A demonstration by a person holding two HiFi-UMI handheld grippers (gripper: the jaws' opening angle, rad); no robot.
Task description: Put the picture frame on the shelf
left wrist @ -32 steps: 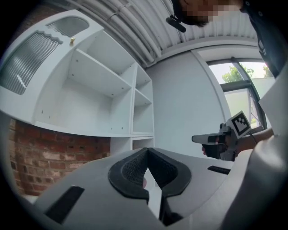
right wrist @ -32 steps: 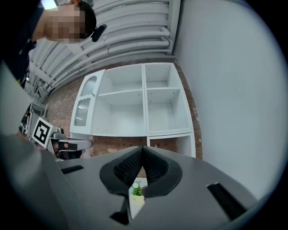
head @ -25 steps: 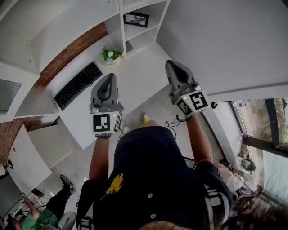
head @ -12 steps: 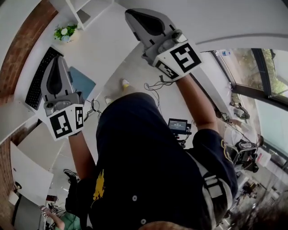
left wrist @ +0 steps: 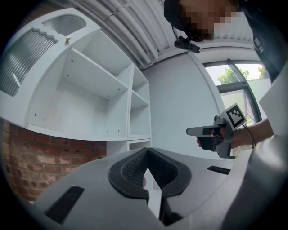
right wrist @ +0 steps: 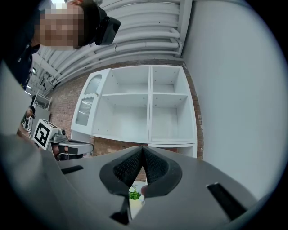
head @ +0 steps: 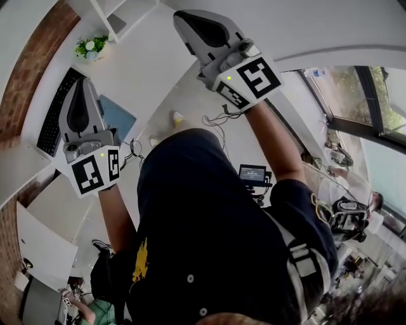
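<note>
Left gripper (head: 78, 89) and right gripper (head: 185, 18) are hovering above the counter (head: 149, 54), fingers (left wrist: 130, 170) pressed together, gripping nothing. A keyboard (head: 53, 120) and potted plant (head: 92, 46) are sitting near the white shelf (right wrist: 149, 103).

**A:** What's the person wearing up there?

**B:** A dark navy short-sleeved shirt (head: 209, 222) with a yellow emblem (head: 138, 266) on the chest, small pale buttons (head: 189, 278), and white stripes (head: 298, 255) on one sleeve.

**A:** And the tools?

**B:** Left tool (left wrist: 147, 152) and right tool (right wrist: 142, 149) match: grey shells and black ribbed pads (left wrist: 130, 173). Each has a white cube (head: 95, 172) with black square markers and a green light.
</note>
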